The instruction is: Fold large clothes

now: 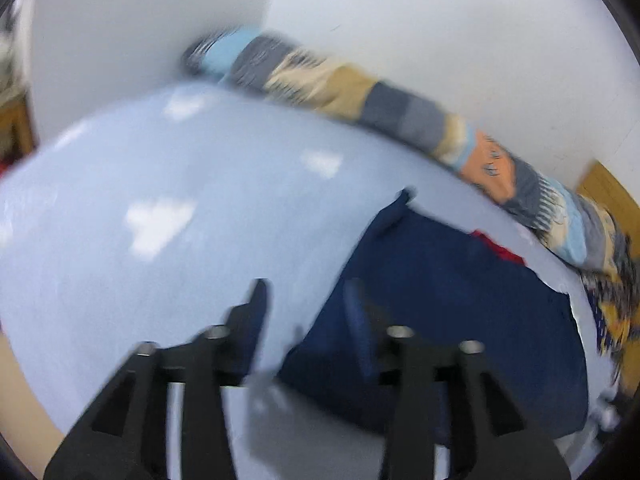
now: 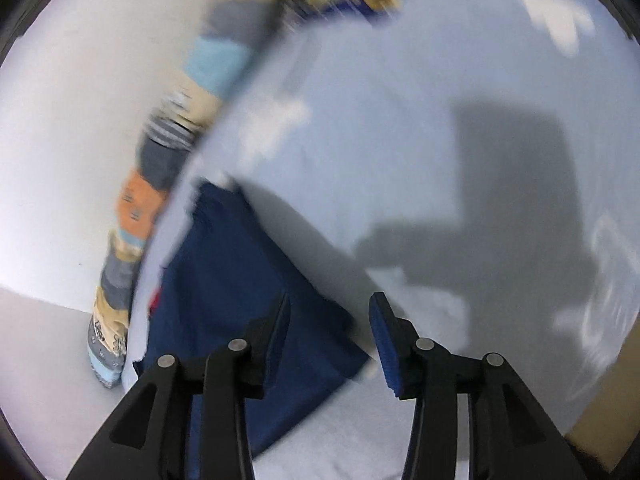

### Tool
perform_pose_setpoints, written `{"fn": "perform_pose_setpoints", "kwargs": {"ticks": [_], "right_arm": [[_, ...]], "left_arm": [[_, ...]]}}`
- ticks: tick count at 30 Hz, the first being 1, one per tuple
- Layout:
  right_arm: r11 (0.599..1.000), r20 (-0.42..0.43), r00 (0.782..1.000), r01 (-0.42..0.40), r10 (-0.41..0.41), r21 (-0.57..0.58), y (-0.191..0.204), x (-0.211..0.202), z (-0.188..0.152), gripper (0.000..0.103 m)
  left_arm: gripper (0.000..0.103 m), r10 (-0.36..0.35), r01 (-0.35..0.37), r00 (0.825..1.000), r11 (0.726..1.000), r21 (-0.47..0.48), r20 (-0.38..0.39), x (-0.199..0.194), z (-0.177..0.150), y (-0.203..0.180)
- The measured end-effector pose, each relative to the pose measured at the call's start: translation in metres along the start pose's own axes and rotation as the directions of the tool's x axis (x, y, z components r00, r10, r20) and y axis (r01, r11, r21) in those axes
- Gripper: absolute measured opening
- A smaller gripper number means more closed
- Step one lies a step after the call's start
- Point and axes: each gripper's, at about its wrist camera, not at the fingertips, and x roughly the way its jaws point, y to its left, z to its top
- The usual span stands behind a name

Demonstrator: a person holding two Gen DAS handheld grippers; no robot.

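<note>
A dark navy garment lies folded flat on a pale blue surface, with a bit of red at its far edge. My left gripper is open and empty, hovering over the garment's left edge. In the right wrist view the same garment lies at the lower left. My right gripper is open and empty above the garment's near right corner. Both views are blurred by motion.
A patchwork patterned cloth runs along the far edge of the surface against a white wall; it also shows in the right wrist view. The gripper's shadow falls on the surface. Wooden furniture stands at far right.
</note>
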Motion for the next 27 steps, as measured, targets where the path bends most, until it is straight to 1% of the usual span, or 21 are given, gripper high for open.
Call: {"fn": "perform_pose_setpoints", "kwargs": {"ticks": [1, 2, 3, 4, 5, 7, 8, 10, 12, 13, 14, 15, 16, 17, 18, 19, 21, 22, 23, 25, 27], "right_arm": [[0.999, 0.038, 0.999, -0.003, 0.005, -0.050, 0.010, -0.005, 0.001, 0.044], [0.992, 0.074, 0.997, -0.008, 0.018, -0.127, 0.027, -0.008, 0.001, 0.044], [0.983, 0.083, 0.996, -0.014, 0.029, -0.181, 0.041, -0.006, 0.001, 0.044], [0.968, 0.066, 0.996, -0.037, 0.055, -0.247, 0.058, 0.002, 0.000, 0.044], [0.959, 0.038, 0.996, -0.064, 0.078, -0.276, 0.069, 0.010, 0.000, 0.044], [0.941, -0.029, 0.995, -0.099, 0.095, -0.323, 0.088, 0.036, -0.001, 0.043], [0.938, -0.051, 0.995, -0.100, 0.088, -0.333, 0.094, 0.049, 0.000, 0.042], [0.934, -0.075, 0.996, -0.079, 0.056, -0.348, 0.104, 0.069, 0.001, 0.042], [0.937, -0.092, 0.995, -0.068, 0.039, -0.343, 0.107, 0.087, 0.005, 0.043], [0.940, -0.104, 0.994, -0.063, 0.029, -0.336, 0.107, 0.093, 0.006, 0.043], [0.944, -0.119, 0.993, -0.039, -0.001, -0.328, 0.104, 0.103, 0.009, 0.043], [0.949, -0.133, 0.991, -0.011, -0.032, -0.314, 0.101, 0.110, 0.012, 0.042], [0.956, -0.148, 0.988, 0.002, -0.047, -0.294, 0.097, 0.115, 0.013, 0.042], [0.965, -0.177, 0.983, 0.006, -0.054, -0.262, 0.090, 0.121, 0.014, 0.041], [0.972, -0.199, 0.979, 0.004, -0.052, -0.236, 0.086, 0.125, 0.015, 0.041], [0.974, -0.205, 0.977, 0.004, -0.051, -0.224, 0.084, 0.126, 0.015, 0.040], [0.966, -0.179, 0.982, 0.007, -0.055, -0.257, 0.091, 0.118, 0.011, 0.044], [0.955, -0.166, 0.985, -0.010, -0.042, -0.295, 0.100, 0.113, 0.007, 0.044], [0.939, -0.160, 0.987, -0.028, -0.029, -0.342, 0.110, 0.109, 0.002, 0.044], [0.893, -0.155, 0.988, -0.060, -0.011, -0.446, 0.133, 0.100, -0.018, 0.044], [0.825, -0.192, 0.981, -0.123, 0.019, -0.551, 0.155, 0.090, -0.053, 0.044]], "left_arm": [[0.056, -0.022, 0.021, 1.000, 0.998, 0.059, 0.005, 0.003, 0.006, -0.016], [0.056, -0.041, 0.041, 0.999, 0.994, 0.106, -0.003, 0.010, 0.009, -0.030], [0.056, -0.064, 0.068, 0.997, 0.987, 0.147, -0.033, 0.019, 0.012, -0.044], [0.056, -0.080, 0.094, 0.994, 0.978, 0.188, -0.078, 0.031, 0.014, -0.059], [0.056, -0.081, 0.105, 0.990, 0.969, 0.225, -0.117, 0.047, 0.017, -0.075], [0.056, -0.086, 0.128, 0.983, 0.954, 0.271, -0.162, 0.079, 0.026, -0.103], [0.056, -0.060, 0.113, 0.982, 0.947, 0.300, -0.178, 0.099, 0.031, -0.118], [0.056, -0.055, 0.124, 0.974, 0.942, 0.311, -0.222, 0.129, 0.038, -0.137], [0.056, -0.023, 0.115, 0.963, 0.937, 0.331, -0.269, 0.162, 0.043, -0.151], [0.056, 0.010, 0.095, 0.956, 0.935, 0.342, -0.293, 0.182, 0.046, -0.152], [0.056, 0.047, 0.064, 0.951, 0.937, 0.342, -0.305, 0.190, 0.041, -0.146], [0.056, 0.072, 0.043, 0.943, 0.942, 0.333, -0.326, 0.202, 0.041, -0.142], [0.058, 0.056, 0.058, 0.927, 0.955, 0.290, -0.371, 0.217, 0.040, -0.132], [0.061, 0.029, 0.076, 0.921, 0.965, 0.253, -0.389, 0.220, 0.039, -0.123], [0.061, 0.016, 0.085, 0.922, 0.966, 0.243, -0.387, 0.220, 0.039, -0.121], [0.061, 0.018, 0.087, 0.923, 0.963, 0.254, -0.385, 0.218, 0.040, -0.122], [0.061, 0.022, 0.083, 0.931, 0.959, 0.272, -0.363, 0.200, 0.040, -0.125], [0.061, -0.013, 0.111, 0.934, 0.961, 0.254, -0.358, 0.185, 0.038, -0.126], [0.061, -0.034, 0.130, 0.932, 0.961, 0.246, -0.360, 0.178, 0.037, -0.126], [0.061, -0.035, 0.134, 0.936, 0.955, 0.264, -0.350, 0.153, 0.028, -0.131], [0.062, -0.050, 0.158, 0.943, 0.938, 0.310, -0.329, 0.122, 0.009, -0.136]]}}
